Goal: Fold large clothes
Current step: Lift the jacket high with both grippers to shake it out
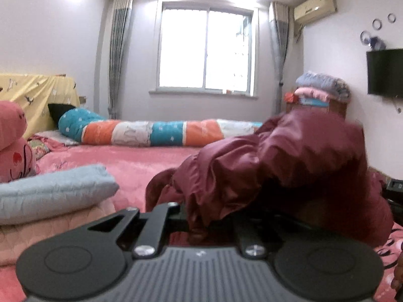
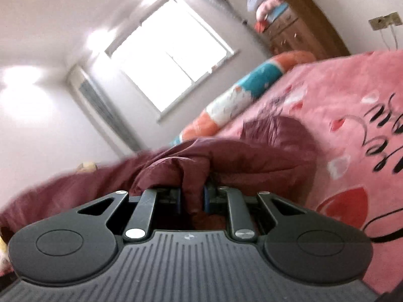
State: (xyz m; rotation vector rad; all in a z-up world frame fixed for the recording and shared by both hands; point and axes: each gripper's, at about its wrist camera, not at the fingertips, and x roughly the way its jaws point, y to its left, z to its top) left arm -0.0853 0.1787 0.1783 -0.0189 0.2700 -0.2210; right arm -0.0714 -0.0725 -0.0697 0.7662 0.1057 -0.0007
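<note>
A large shiny maroon jacket (image 1: 289, 161) is bunched up above the pink bed (image 1: 141, 166). My left gripper (image 1: 201, 224) is shut on a fold of it; the cloth drapes over the fingers and hides them. In the right wrist view the same maroon jacket (image 2: 226, 156) trails left and away across the pink bedspread (image 2: 327, 115). My right gripper (image 2: 192, 198) is shut on a bunched fold of the jacket, with the blue-edged pads (image 2: 207, 198) pressing the cloth on both sides.
A folded light-blue quilt (image 1: 50, 193) lies on the bed at left. A rolled teal, orange and white duvet (image 1: 151, 132) lies along the far side under the window. Pink pillows (image 1: 12, 146) are at far left. A wooden cabinet (image 2: 302, 30) with stacked bedding stands by the right wall.
</note>
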